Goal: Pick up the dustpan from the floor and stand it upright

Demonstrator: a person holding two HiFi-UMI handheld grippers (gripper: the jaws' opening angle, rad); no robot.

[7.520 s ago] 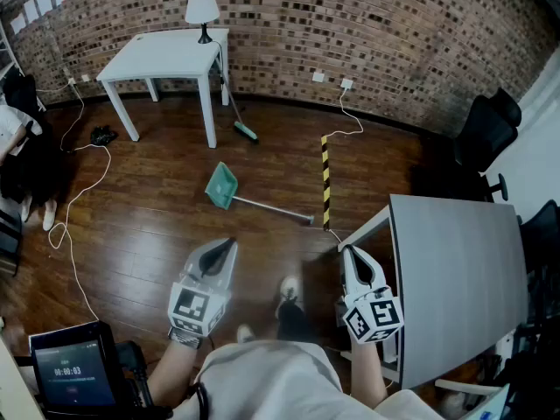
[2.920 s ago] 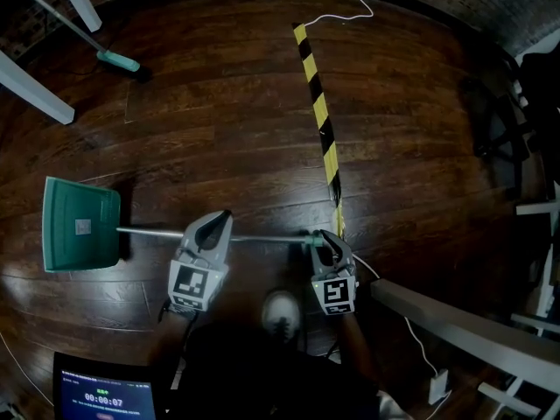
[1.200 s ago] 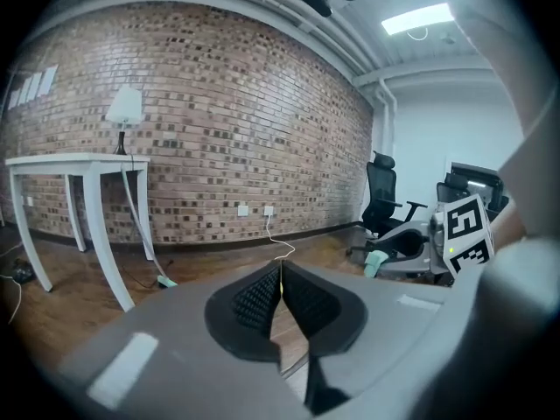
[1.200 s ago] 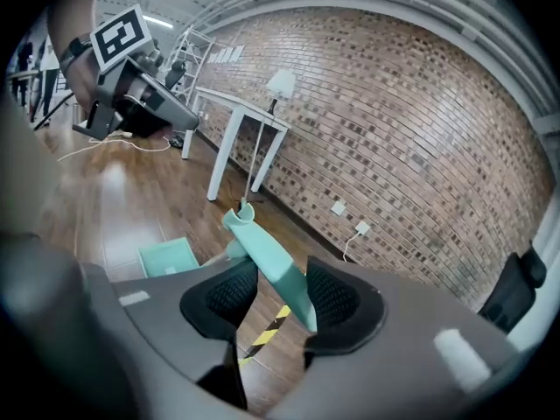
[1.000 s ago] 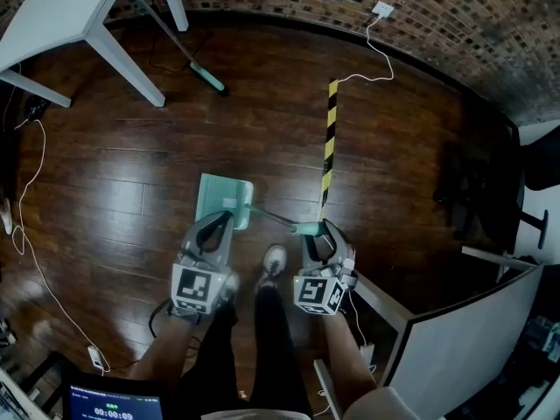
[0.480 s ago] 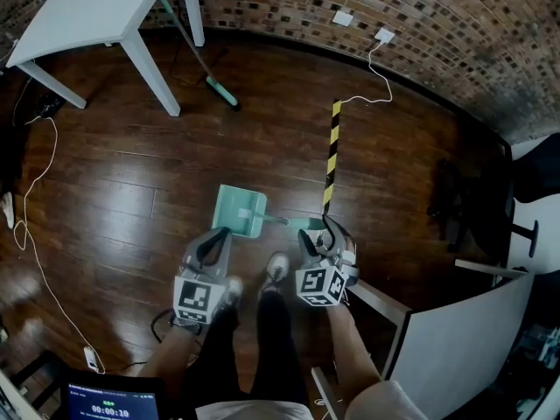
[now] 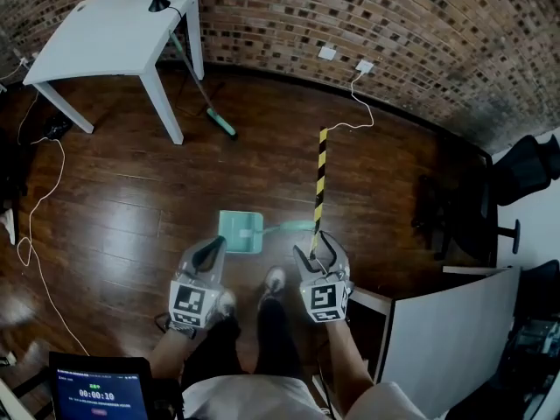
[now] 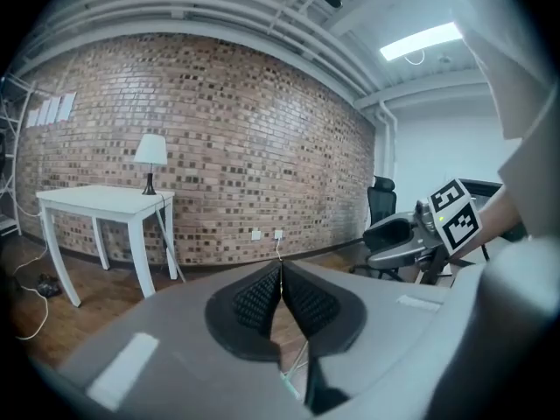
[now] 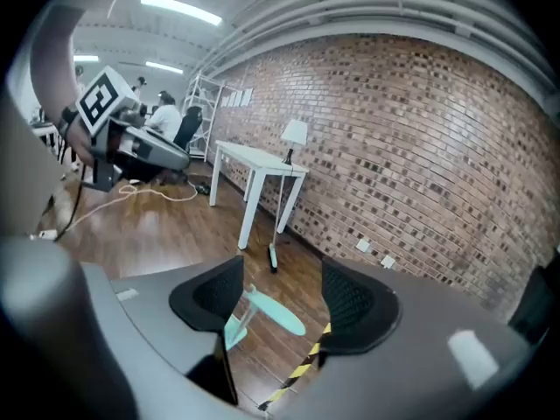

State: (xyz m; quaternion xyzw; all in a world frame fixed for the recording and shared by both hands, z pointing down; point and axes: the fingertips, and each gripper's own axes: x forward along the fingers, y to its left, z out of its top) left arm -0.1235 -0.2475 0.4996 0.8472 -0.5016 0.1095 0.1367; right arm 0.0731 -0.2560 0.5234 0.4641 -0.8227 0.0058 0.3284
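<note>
Dark, glossy wooden boards (image 7: 114, 208) fill the head view, closed off at the far side by a rough brick wall (image 7: 394, 24). The teal plastic dustpan (image 7: 241, 233) sits on the boards just ahead of the person's shoes, its squarish pan to the left. Its thin handle looks foreshortened and ends in a teal grip close by the right gripper (image 7: 317, 250). That gripper's two fingers stand wide apart. The left gripper (image 7: 217, 243) tapers to a single closed point beside the pan. A yellow-and-black striped tape (image 7: 320, 169) runs away from the dustpan towards the wall. A white square-topped table (image 7: 105, 33) stands at the back with a teal-headed broom (image 7: 220, 125) leaning on it.

Seen from the left gripper view, the ribbed black pads (image 8: 258, 300) meet tip to tip with nothing between them. Beyond are the table, a white-shaded lamp (image 8: 151, 151) and the right gripper's marker cube (image 8: 456, 218).

The right gripper view shows its own matte grey fingers, which have just been opening, spread wide. The dustpan's oval grip (image 9: 276, 310) lies in the gap beyond them, touched by neither pad. A slim metal shaft drops from the grip to the pan, which the left finger partly hides.
</note>
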